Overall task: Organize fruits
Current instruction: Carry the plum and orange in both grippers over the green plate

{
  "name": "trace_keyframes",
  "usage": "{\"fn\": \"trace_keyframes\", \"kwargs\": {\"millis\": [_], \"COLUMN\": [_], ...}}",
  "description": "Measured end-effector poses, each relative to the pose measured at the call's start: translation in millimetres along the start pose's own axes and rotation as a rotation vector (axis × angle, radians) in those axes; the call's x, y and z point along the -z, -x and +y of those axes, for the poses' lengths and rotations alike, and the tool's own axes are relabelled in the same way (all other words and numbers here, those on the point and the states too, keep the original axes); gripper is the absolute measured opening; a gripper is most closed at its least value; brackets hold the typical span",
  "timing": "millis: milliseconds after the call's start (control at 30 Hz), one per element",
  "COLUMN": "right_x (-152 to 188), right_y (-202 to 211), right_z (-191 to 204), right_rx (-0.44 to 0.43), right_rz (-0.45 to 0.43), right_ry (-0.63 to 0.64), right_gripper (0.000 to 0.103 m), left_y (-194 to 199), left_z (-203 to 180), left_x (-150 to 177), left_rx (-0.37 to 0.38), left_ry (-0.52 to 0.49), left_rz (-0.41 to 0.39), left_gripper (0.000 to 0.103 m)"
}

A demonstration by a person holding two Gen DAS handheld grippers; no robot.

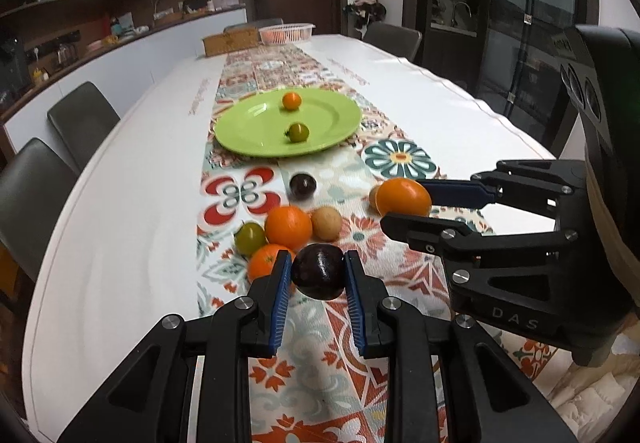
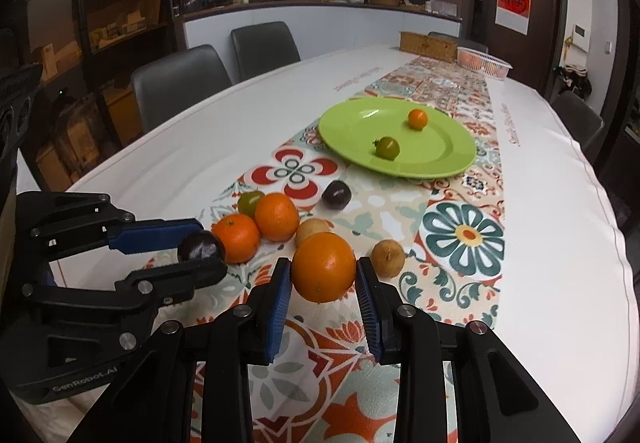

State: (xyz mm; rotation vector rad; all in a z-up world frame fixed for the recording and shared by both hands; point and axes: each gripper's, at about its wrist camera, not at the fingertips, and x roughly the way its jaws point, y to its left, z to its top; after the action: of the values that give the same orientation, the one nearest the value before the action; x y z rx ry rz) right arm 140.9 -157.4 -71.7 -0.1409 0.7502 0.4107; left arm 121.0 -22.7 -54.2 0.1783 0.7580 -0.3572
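Your left gripper (image 1: pixel 319 271) clamps a dark plum (image 1: pixel 318 271), hiding part of the orange (image 1: pixel 264 262) behind; your right gripper (image 2: pixel 324 275) grips a large orange (image 2: pixel 323 267).

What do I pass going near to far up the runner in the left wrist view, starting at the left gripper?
Left gripper shut on the dark plum → large orange → second dark plum → green tomato on the green plate → small orange tomato → pink basket.
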Motion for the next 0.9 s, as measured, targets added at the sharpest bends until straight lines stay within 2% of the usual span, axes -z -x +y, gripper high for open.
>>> {"fn": "trace_keyframes", "kwargs": {"millis": [400, 567, 900], "right_x": [-33.7, -51.9, -85.3], "right_y": [15.0, 10.7, -18.3], "right_z": [-17.4, -28.0, -58.8], "right_rx": [0.045, 0.055, 0.065], "right_rz": [-0.095, -0.113, -0.09], "right_ry": [-0.067, -0.087, -0.14], "right_gripper": [0.034, 0.034, 0.034], "left_y": [7.1, -0.1, -39.3], "left_z": [15.0, 21.0, 35.8], "left_x": [-42.7, -68.0, -111.2], "left_rx": [-0.024, -0.011, 0.021], "left_ry": [-0.01, -0.02, -0.031], "left_rz": [-0.097, -0.128, -0.11], "left_gripper": [0.027, 0.027, 0.027]}}
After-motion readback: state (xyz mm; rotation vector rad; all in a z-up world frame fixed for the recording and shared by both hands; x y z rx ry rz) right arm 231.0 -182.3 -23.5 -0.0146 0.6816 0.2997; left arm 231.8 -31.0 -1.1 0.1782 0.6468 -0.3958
